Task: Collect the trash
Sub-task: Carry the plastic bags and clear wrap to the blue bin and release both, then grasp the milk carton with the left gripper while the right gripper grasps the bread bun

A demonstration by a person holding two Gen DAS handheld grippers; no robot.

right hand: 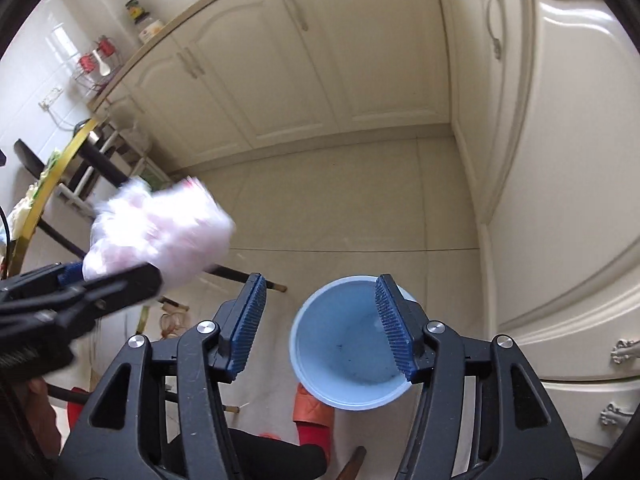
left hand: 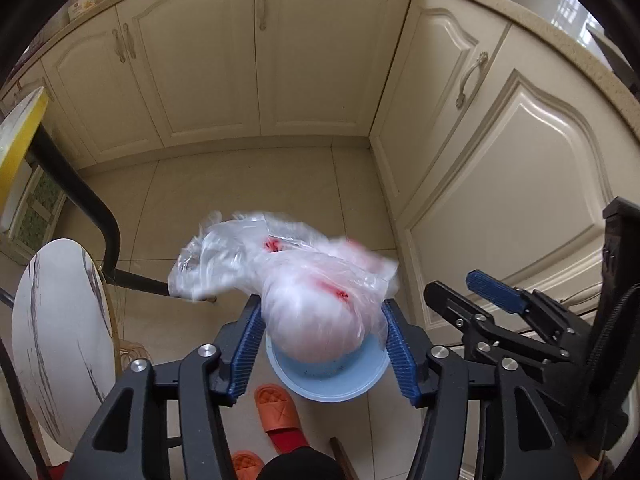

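Cabinets: cream panelled doors with metal handles, running along the far wall and down the right side, meeting at a corner.

Floor: pale beige tile with thin grout lines.

Table: round top, white marble pattern with dark veins, at the lower left of the left wrist view. In the right wrist view only its gold rim shows, at the left edge.

Table leg: black, curved, slanting down to the floor beside the table.

Left hand-held gripper: black frame with blue ribbed pads, closed around a plastic bag, one pad against each side of it.

Right hand-held gripper: same make, fingers spread wide with nothing between them; its right pad overlaps the bin rim in its own view. It shows at the right of the left wrist view.

Plastic bag: clear, crumpled film with red marks, bulging and rounded at the gripped end, motion-blurred at the loose end. It is held in the air directly above the bin in the left wrist view. It appears at the left of the right wrist view.

Bin: light blue, round, open-topped, standing on the floor near the corner cabinets, inside dotted with dark specks.

Slipper: orange, on the floor just beside the bin.
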